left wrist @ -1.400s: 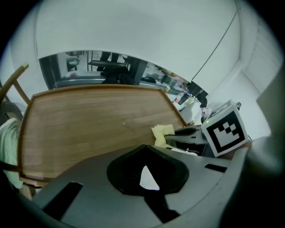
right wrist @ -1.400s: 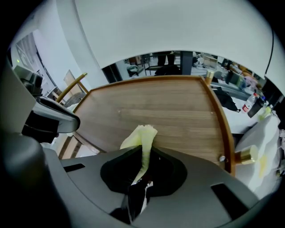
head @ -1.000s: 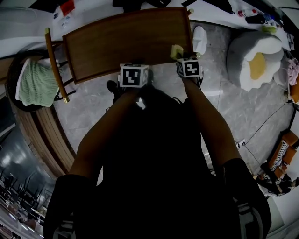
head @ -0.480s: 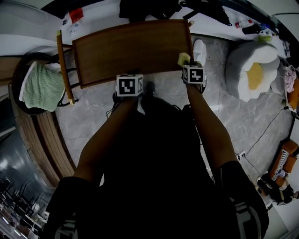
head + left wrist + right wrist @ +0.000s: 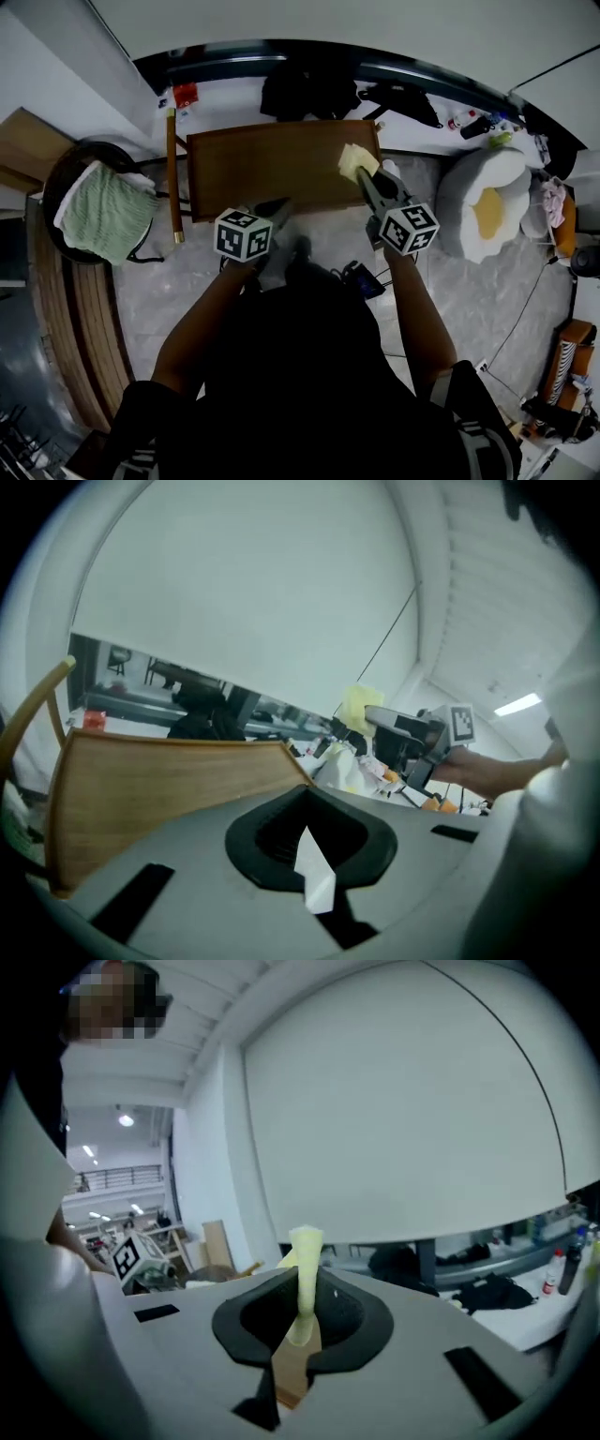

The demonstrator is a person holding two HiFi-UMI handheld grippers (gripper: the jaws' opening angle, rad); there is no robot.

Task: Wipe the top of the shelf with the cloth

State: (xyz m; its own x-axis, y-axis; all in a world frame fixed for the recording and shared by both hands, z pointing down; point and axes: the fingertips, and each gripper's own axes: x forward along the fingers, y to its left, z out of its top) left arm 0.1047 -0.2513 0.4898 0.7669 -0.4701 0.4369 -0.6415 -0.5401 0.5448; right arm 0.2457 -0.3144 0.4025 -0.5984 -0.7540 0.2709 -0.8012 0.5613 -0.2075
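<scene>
In the head view the right gripper (image 5: 364,176) holds the pale yellow soft cloth (image 5: 352,161) over the right end of the brown wooden shelf top (image 5: 272,169); the left gripper view shows the left gripper (image 5: 312,864) with fingers together, empty; the right gripper view shows fingers clamped on a thin fold of that light, limp cloth, which would probably hold better bunched deeper.

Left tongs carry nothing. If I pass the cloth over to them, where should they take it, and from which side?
Probably the cloth by its free flap, beyond the right tongs, which pinch its lower edge. Bring the left tongs in from the left, where the flap stands clear.
</scene>
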